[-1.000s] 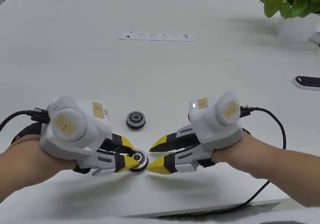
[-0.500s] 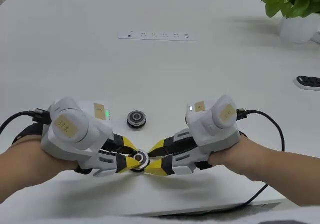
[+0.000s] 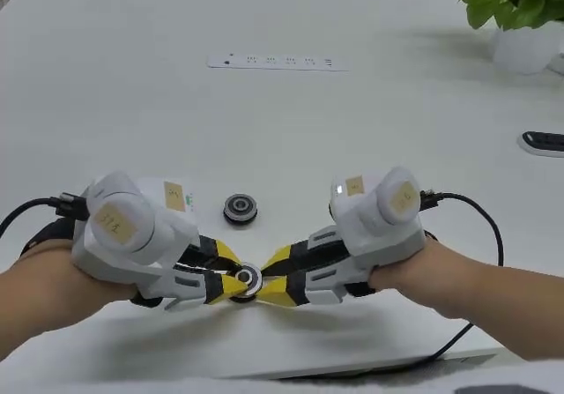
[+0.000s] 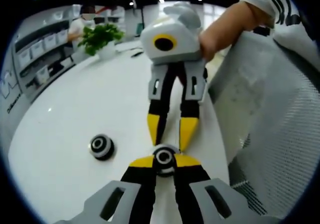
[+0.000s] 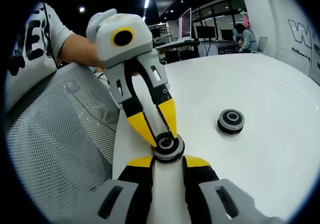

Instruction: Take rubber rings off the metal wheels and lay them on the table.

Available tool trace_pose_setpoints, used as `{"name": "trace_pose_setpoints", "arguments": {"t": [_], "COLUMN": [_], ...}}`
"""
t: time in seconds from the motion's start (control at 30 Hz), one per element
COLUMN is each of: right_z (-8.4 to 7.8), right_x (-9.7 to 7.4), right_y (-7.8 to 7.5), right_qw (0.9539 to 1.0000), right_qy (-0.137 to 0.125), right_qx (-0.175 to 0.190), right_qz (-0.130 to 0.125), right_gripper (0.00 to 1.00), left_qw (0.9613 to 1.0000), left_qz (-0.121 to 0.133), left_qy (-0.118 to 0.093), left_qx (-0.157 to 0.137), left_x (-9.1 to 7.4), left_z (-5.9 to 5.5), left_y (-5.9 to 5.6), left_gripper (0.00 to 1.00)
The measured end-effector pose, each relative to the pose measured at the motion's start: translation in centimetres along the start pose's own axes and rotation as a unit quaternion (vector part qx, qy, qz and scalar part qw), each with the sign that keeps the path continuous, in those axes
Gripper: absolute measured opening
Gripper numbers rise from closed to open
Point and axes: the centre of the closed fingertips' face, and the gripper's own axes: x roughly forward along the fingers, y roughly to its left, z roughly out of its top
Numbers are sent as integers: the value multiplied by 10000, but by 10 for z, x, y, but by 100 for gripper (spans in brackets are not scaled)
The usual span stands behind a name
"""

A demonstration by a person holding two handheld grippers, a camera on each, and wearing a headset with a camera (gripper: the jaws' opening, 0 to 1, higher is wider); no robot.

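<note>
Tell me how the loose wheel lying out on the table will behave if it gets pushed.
The loose wheel lies flat on the table, so it would probably slide rather than roll. It looks like metal, so it is likely heavy for its size and rigid. Its dark rim, perhaps rubber, may grip the smooth tabletop a little.

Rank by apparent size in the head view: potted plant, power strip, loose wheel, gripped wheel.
1. potted plant, though cropped by the frame
2. power strip
3. loose wheel and gripped wheel look alike, the gripped one partly hidden by jaws
</note>
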Motion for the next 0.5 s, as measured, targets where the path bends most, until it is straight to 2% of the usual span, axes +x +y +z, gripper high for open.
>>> {"name": "trace_pose_setpoints", "arguments": {"t": [0.1, 0.23, 0.4, 0.5], "right_z": [0, 2, 7, 6], "right_x": [3, 5, 6, 6], "right_y": [1, 4, -2, 1], "right_qw": [9999, 9997, 9993, 9993], "right_qy": [34, 14, -70, -68], "right_qx": [-136, -237, -326, -345], "right_qz": [-28, -32, -164, -118], "right_gripper": [28, 28, 27, 25], "left_qw": [10000, 10000, 10000, 10000], "left_qz": [1, 5, 10, 10], "left_qy": [0, 2, 2, 1], "left_qx": [1, 3, 20, 21], "left_x": [0, 0, 0, 0], "left_z": [0, 0, 0, 0], "left_y": [0, 0, 1, 1], "left_gripper": [14, 14, 14, 14]}}
